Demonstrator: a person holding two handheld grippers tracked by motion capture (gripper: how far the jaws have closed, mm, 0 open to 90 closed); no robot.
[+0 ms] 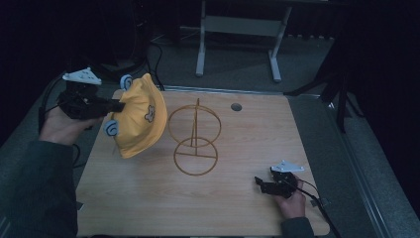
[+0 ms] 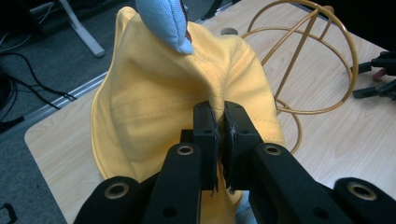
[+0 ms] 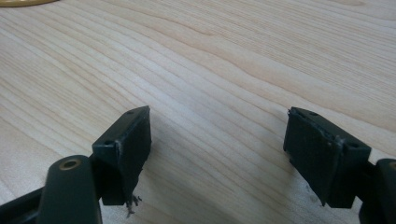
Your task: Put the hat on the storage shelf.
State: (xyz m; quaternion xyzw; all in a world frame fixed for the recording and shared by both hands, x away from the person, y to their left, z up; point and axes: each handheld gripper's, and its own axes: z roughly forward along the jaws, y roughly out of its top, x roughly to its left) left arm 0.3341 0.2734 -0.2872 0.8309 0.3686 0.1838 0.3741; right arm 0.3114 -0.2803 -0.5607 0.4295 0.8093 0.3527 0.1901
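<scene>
wooden table (image 1: 237, 208), wire stand (image 1: 194, 136) beside held yellow hat (image 1: 138, 116)

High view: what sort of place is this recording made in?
Probably a lab or workshop set up for recording: a bare wooden table on grey carpet, the metal legs of another bench behind, cables trailing across the floor, dark surroundings.

No readable text, label, brand or number appears on anything here.

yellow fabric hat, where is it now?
In the high view the yellow fabric hat hangs at the table's left, pinched by the left gripper, beside the gold wire stand.
</scene>
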